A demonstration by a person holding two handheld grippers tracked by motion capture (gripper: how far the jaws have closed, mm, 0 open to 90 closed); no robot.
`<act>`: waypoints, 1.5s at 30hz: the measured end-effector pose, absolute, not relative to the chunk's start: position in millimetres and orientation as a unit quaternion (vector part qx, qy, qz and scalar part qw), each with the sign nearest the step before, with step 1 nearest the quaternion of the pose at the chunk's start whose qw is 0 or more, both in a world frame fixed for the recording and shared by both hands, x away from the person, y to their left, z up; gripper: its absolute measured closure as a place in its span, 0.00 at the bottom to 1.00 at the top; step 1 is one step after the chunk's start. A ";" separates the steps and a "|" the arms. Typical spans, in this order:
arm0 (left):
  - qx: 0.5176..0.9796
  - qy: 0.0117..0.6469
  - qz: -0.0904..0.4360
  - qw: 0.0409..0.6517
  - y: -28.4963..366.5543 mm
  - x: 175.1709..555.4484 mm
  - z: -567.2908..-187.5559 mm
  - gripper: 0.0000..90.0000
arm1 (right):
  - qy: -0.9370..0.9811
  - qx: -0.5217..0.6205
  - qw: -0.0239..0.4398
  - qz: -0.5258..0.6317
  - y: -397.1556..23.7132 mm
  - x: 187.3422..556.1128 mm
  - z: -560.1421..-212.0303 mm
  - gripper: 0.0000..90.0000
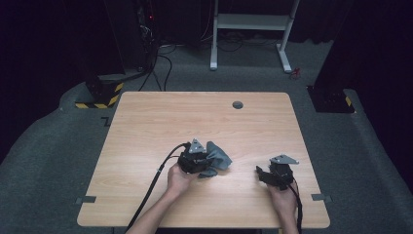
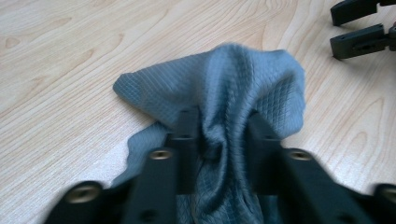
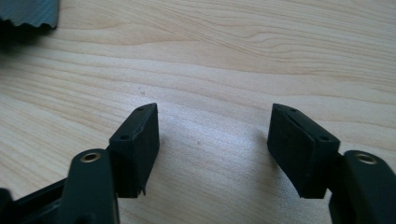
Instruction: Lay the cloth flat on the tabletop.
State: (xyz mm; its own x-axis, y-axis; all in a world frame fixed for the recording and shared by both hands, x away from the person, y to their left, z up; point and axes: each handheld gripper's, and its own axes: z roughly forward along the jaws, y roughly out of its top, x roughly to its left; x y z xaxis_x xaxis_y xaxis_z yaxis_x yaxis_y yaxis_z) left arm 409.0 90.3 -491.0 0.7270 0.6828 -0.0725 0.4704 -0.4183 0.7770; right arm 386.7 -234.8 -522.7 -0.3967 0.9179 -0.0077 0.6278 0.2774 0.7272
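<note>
Grey cloth [image 2: 219, 88] bunched mid-table [image 1: 146, 122], a fold loosely between left gripper [image 2: 219, 133] fingers, slackened, not clamping; right gripper [image 3: 212, 140] gaping, empty. Best spread flat by pinching opposite corners.

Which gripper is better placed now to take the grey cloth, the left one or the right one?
Left. The left gripper already has the grey cloth bunched between its jaws. The right gripper stands apart over bare table, jaws open with nothing between them, and would probably have to travel across first.
</note>
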 end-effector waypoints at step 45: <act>0.821 0.373 0.180 0.392 122.3 348.6 -525.1 0.57 | 0.839 0.364 0.164 0.370 -115.4 390.6 -508.6 0.98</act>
State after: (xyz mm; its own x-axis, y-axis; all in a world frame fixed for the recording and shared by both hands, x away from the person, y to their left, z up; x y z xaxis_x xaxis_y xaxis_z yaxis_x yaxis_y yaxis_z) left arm 348.6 122.3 -525.1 0.6566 0.7543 0.0034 0.4721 -0.4145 0.7780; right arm 390.6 -115.4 -508.6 -0.6808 0.7324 -0.0056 0.4894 0.4606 0.7405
